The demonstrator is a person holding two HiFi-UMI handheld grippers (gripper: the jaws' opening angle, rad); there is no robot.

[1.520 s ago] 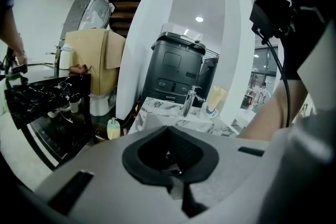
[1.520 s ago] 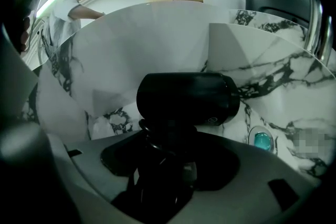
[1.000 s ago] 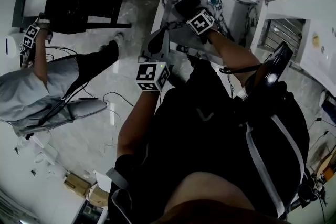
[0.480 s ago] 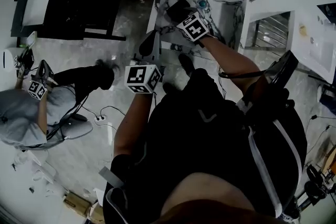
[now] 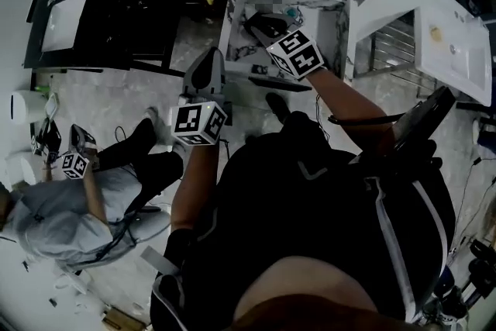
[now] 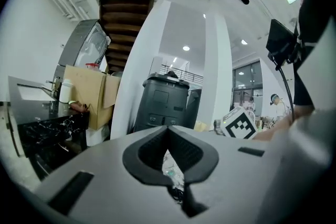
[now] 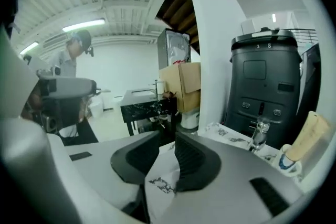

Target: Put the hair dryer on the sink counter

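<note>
The marble sink counter (image 5: pixel 333 19) stands ahead of me. My right gripper (image 5: pixel 263 23) reaches over its near edge. Its jaws have just been closing, and in the right gripper view (image 7: pixel 167 140) a narrow gap remains with only marble showing through. My left gripper (image 5: pixel 205 62) hangs over the floor left of the counter. Its pads meet at the tips in the left gripper view (image 6: pixel 168 131), with nothing held. I cannot pick out a hair dryer for certain; in the head view the dark shape at the right gripper's tips may be the jaws themselves.
A stemmed glass (image 7: pixel 260 132) and a cup holding a tan roll (image 7: pixel 304 139) stand on the counter before a black bin (image 7: pixel 262 81). A cardboard box (image 7: pixel 181 84) and a dark table (image 7: pixel 142 105) lie further left. Another person (image 5: pixel 70 213) sits on the floor.
Both grippers have come up, and the right one now points more level over the counter's edge. The person on the floor has shifted. My view has slid toward the counter.
</note>
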